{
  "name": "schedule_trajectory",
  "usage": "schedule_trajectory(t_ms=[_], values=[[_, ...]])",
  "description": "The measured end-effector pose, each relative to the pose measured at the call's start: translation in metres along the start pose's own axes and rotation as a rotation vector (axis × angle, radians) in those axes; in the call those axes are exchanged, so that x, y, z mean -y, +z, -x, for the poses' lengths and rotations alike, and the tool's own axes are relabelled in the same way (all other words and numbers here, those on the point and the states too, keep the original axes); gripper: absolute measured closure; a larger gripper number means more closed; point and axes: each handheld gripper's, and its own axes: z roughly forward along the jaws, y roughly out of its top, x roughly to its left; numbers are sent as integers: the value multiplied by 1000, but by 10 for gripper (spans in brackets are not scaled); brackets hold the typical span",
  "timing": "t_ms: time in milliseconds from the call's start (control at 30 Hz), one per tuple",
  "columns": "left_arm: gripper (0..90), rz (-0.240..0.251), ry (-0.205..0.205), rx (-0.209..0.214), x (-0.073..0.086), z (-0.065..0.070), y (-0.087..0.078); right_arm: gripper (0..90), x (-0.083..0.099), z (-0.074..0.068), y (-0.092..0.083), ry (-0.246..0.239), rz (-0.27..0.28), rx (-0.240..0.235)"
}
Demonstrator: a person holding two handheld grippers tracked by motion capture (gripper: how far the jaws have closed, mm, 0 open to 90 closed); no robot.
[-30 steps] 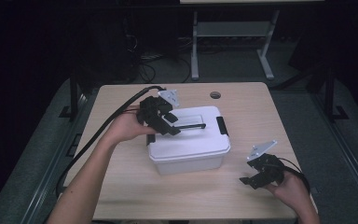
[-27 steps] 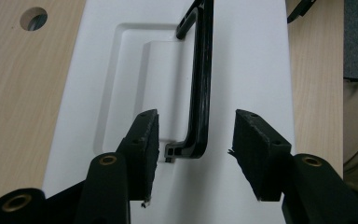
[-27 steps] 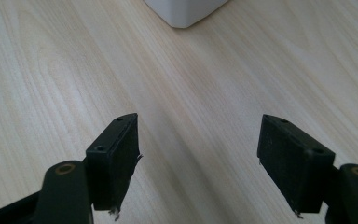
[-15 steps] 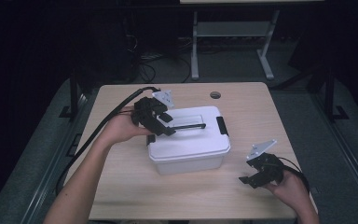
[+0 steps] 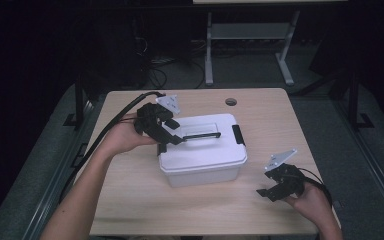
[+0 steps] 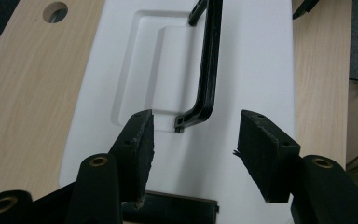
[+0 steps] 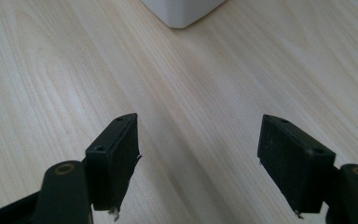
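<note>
The white lidded box sits mid-worktop; it looks rigid, smooth, probably light. Its black handle is the surest hold. Just beside the handle's end, the left tool has just been opening, jaws spread, nothing pinched. The right tool rests spread, well apart from the box.

- Counted one white lidded box on the surface.
- One black handle and one black latch.
- Two grippers: left gripper, right gripper.

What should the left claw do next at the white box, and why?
Probably draw back from the white box: the left claw has just been opening, nothing sits between its jaws, and the black handle lies flat on the lid beyond them.
</note>
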Motion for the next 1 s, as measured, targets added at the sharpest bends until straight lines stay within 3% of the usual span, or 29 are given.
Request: schedule_trajectory(t_ms=[433,1000], values=[[427,4,-42,-15,19,-2,-9,286,0,1,2,4,-10,-5],[393,32,-100,-51,59,1,-30,285,1,1,4,5,-23,1]])
